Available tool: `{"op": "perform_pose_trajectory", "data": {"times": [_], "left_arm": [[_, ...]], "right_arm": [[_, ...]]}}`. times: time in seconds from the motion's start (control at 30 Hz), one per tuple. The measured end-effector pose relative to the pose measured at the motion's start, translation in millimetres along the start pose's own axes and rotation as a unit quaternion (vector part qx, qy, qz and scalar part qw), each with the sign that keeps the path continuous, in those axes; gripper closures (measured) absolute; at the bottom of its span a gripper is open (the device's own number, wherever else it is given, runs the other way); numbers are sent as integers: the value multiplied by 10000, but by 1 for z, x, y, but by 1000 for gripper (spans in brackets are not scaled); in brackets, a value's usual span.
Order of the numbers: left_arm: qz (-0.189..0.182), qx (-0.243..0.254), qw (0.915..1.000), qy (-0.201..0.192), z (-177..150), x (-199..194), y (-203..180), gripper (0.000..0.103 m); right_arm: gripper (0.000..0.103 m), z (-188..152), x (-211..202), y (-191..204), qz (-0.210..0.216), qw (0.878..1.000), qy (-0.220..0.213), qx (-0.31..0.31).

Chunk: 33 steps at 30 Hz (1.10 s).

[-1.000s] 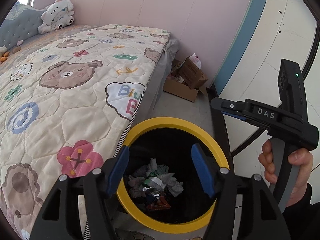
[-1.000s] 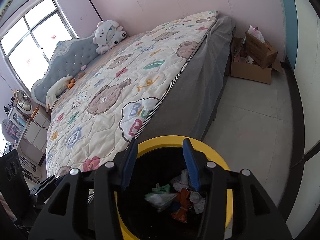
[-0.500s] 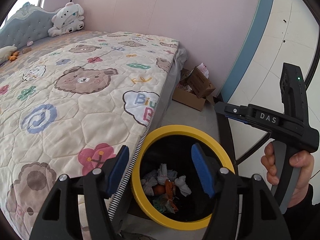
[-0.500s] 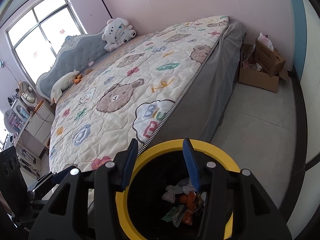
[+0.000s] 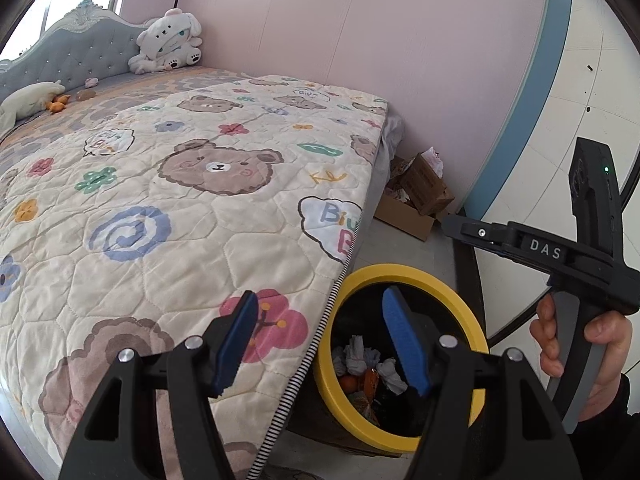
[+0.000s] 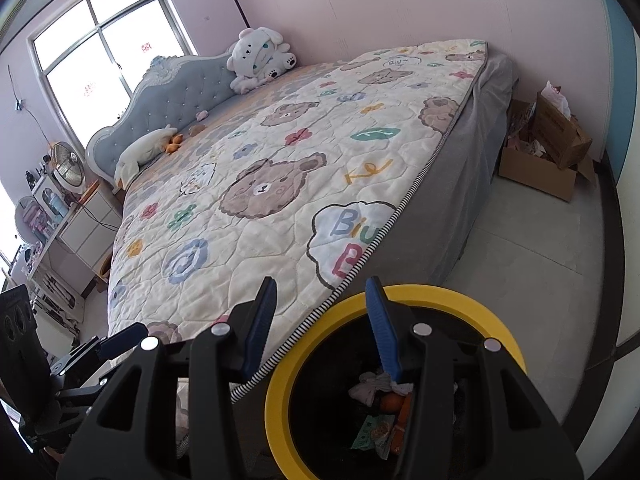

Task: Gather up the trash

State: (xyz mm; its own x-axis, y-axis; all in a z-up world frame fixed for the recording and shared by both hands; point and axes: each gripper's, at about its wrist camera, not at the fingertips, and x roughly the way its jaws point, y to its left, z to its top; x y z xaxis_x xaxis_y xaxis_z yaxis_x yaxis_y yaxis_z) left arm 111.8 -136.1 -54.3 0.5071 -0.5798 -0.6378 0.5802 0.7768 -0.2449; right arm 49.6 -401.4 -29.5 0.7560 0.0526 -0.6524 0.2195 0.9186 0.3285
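Yellow-rimmed bin (image 5: 404, 276) holds crumpled trash (image 5: 362, 358); both grippers apparently empty.

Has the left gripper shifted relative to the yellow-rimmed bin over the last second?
Yes. The left gripper has moved toward the bed: earlier it framed the bin; now its left finger overlaps the quilt.

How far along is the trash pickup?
Done: crumpled tissues and wrappers lie in the yellow-rimmed black bin. In hand: nothing; the left gripper and right gripper are open and empty. Left: no loose trash shows on the bear-print quilt.
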Motion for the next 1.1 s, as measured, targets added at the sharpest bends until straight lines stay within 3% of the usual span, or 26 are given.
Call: {"op": "perform_pose_trajectory", "data": {"times": [1.1], "left_arm": [[1008,-619,9917,-505,-27,-79,97,41]], "right_arm": [[58,-16,37,123,594,9938,315,-886]]}}
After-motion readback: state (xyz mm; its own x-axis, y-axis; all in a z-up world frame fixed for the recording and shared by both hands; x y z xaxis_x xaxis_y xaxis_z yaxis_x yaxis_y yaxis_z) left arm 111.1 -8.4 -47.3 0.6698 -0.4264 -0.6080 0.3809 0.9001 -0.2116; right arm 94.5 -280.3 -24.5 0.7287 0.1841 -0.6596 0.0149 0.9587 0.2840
